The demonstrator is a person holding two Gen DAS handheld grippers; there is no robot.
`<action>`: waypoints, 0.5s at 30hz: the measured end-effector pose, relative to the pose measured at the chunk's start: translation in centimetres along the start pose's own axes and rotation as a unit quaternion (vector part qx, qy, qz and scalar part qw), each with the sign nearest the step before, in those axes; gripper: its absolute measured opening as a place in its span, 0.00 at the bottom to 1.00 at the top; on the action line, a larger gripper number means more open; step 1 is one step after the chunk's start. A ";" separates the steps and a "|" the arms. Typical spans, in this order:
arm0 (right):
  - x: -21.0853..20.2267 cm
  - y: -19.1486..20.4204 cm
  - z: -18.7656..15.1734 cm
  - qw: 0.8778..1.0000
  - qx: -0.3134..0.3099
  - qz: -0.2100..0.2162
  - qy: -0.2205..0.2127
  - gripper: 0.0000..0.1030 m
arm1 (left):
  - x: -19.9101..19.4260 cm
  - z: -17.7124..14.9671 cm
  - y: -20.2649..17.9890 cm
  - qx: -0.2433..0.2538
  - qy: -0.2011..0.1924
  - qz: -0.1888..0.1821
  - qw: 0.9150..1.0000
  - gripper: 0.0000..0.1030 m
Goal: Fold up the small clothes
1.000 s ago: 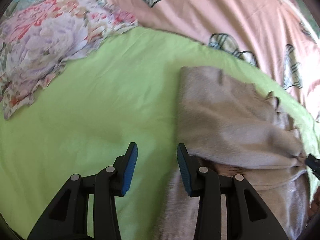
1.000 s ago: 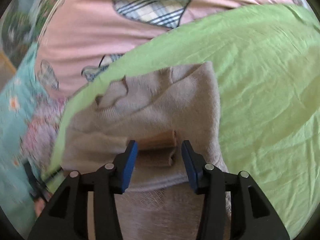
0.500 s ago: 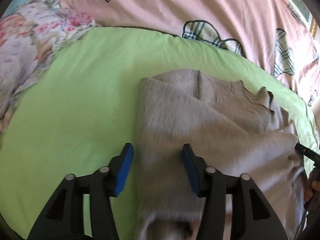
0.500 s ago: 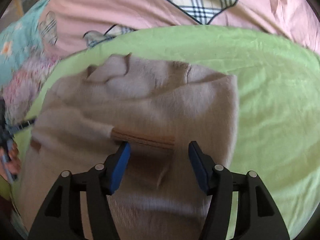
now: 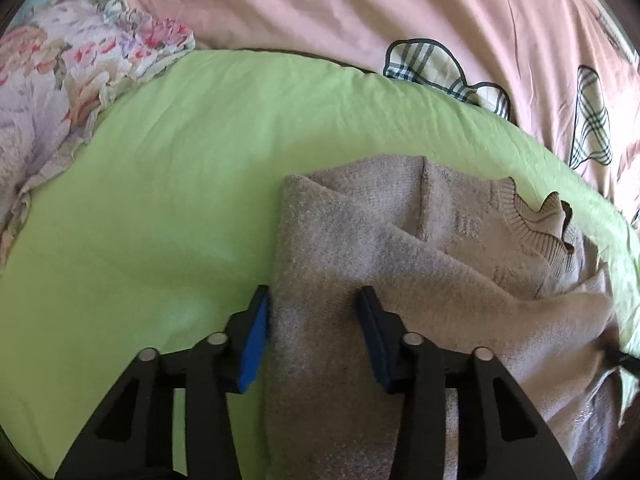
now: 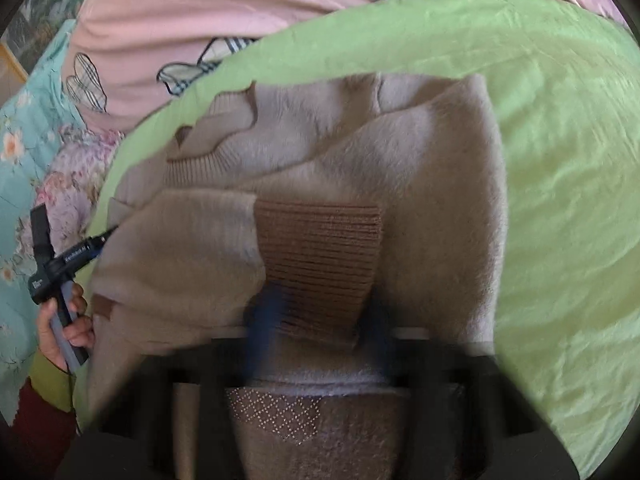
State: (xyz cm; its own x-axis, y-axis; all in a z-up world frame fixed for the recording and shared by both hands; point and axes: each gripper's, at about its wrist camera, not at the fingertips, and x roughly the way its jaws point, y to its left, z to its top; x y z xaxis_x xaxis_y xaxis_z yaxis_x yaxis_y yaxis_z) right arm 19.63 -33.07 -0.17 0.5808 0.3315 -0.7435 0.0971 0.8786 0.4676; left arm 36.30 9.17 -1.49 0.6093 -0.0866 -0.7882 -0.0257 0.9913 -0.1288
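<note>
The beige sweater lies partly folded on the green sheet, one sleeve laid across its body. The left gripper has just been closing and stands partly open over the sweater's left edge: fabric fills the gap between its blue pads, but whether they press on it cannot be told. In the right wrist view the right gripper is blurred; it has just snapped shut at the brown ribbed cuff of the folded sleeve, though the blur hides whether cloth is pinched. A pink quilt lies beyond the sheet.
</note>
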 end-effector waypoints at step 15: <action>-3.2 -1.2 -2.1 0.997 0.028 -0.074 -0.006 0.13 | -2.3 -0.5 0.6 0.003 -0.008 0.050 0.999 0.34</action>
State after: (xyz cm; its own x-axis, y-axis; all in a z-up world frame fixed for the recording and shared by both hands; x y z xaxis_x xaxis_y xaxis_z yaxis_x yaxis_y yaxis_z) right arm 15.96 -34.48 0.59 0.5668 0.1952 -0.8004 0.2274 0.8967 0.3797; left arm 34.49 9.95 -0.04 0.6158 0.0141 -0.7878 -0.0818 0.9956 -0.0460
